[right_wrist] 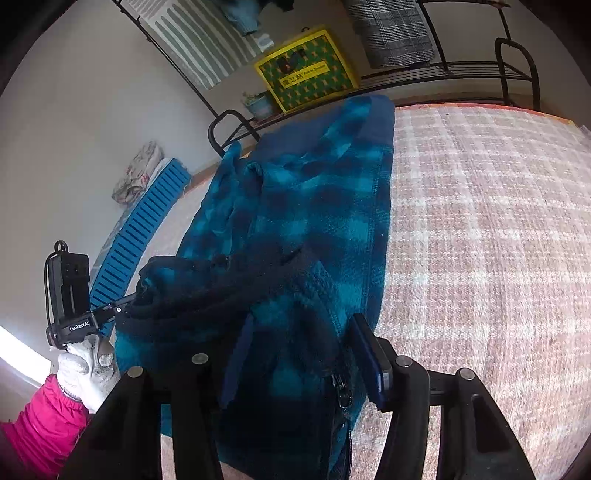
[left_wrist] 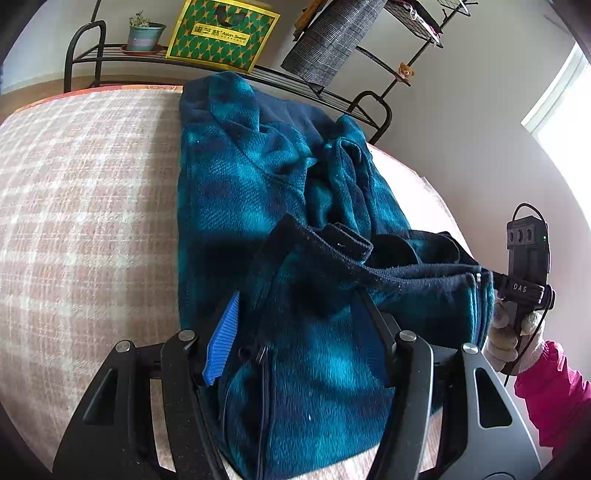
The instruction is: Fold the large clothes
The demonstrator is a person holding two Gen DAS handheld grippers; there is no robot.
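On the bed (left_wrist: 74,192), a blue checked fleece jacket (left_wrist: 258,192) lies folded lengthwise. Left tool (left_wrist: 295,343) and right tool (right_wrist: 299,354) each stand part open astride its near dark hem; whether the pads press the cloth, I cannot tell.

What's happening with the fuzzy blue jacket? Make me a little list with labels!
clothing: blue checked fleece jacket, zipper at the near end
shape: bunched into a long narrow strip
lying on: pink checked bed cover
left gripper: clamped on the jacket's near end
right gripper: clamped on the same end, beside the left
near end: lifted and stretched between both
behind: yellow-green bag and potted plant on a black rack
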